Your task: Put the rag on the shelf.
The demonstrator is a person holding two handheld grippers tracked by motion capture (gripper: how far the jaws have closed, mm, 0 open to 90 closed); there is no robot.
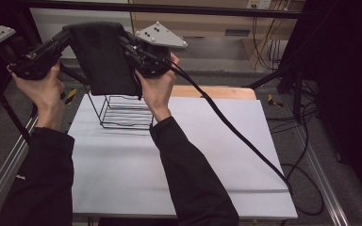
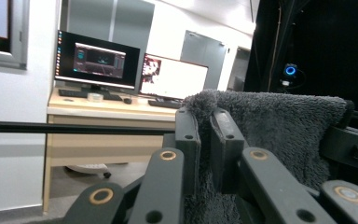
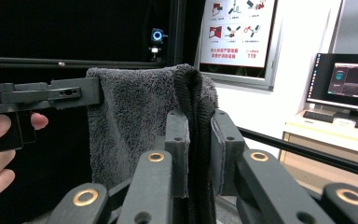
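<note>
From the high view, you hold a dark towel up above the far end of the worktop, stretched between your two tools: the left hand-held gripper pinches its upper left corner, the right hand-held gripper its upper right. The towel hangs over a black wire rack that stands on the white sheet covering the worktop. A bare wooden edge shows at the far side, and cables lie on the grey floor to the right.

In the left gripper view, the jaws are pressed together on the towel's fluffy edge. Beyond it, a desk carries two lit monitors.

In the right gripper view, the jaws clamp the towel's hem. A poster hangs on the white wall.
</note>
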